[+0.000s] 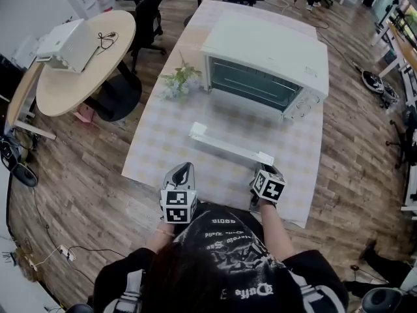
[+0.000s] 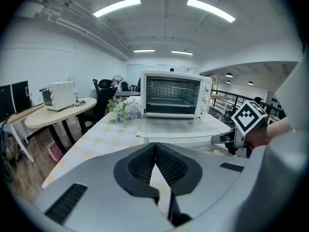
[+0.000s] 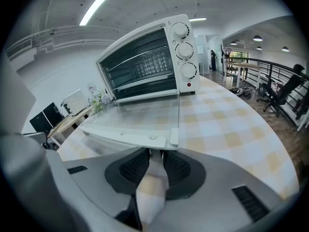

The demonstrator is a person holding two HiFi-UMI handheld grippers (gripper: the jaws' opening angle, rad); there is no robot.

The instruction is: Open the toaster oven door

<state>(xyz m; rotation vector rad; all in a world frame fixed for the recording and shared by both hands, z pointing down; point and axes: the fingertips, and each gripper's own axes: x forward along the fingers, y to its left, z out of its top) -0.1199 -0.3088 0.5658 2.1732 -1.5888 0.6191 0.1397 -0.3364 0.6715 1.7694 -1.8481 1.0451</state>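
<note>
Toaster oven door (image 3: 140,117) is already down, lying flat and roughly level out from the toaster oven (image 1: 267,64) toward 6 o'clock, with the dark cavity and its rack exposed behind it. The oven itself sits on the checked table (image 1: 156,155) at about 1 o'clock from the person, and a small bunch of flowers (image 1: 177,80) lies just beside it at 9 o'clock. The door's handle (image 1: 228,143) runs along the near edge. The right gripper (image 1: 264,169) is at that handle's right end, its jaws closed narrowly on the handle's end piece just under the door's corner, as the right gripper view shows. The left gripper (image 1: 186,171) hangs near the person at 7 o'clock of the door, apart from it, its jaws pressed together with nothing between them. Judged from how the door lies, the opening looks essentially done; what seems left is to let the handle go and draw the right gripper clear without jolting the door upward.
</note>
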